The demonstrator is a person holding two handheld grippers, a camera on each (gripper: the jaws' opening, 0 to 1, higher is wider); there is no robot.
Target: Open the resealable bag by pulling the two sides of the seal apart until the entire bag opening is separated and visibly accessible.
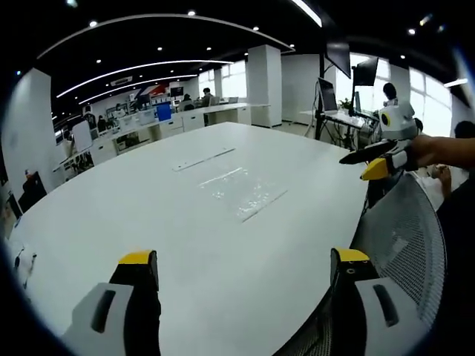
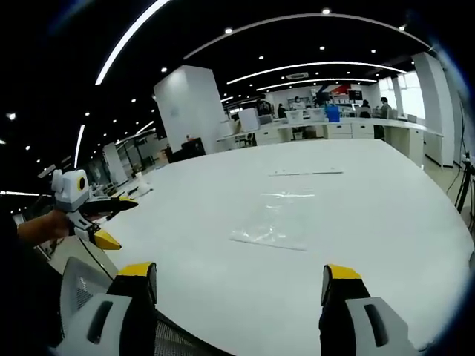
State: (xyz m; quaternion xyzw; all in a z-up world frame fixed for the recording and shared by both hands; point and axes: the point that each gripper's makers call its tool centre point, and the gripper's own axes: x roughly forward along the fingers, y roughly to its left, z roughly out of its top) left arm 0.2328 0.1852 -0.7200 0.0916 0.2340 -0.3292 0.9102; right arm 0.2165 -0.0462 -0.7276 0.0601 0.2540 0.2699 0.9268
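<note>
A clear resealable bag point(image 1: 241, 190) lies flat on the white table point(image 1: 148, 215), its seal strip along the near edge. It appears again as the bag point(image 2: 276, 219) in the right gripper view, mid-table. My left gripper point(image 1: 245, 271) is open, jaws wide apart above the table's near edge, well short of the bag. My right gripper point(image 2: 239, 285) is open too, held over the table edge with nothing between its jaws. Each gripper shows in the other's view, hand-held off the table's side: the right gripper point(image 1: 375, 158) and the left gripper point(image 2: 96, 215).
A mesh-backed office chair point(image 1: 404, 252) stands at the table's near edge, between the grippers; its back point(image 2: 82, 293) also shows at lower left. A thin clear strip point(image 1: 204, 159) lies beyond the bag. Desks, monitors and people fill the office behind.
</note>
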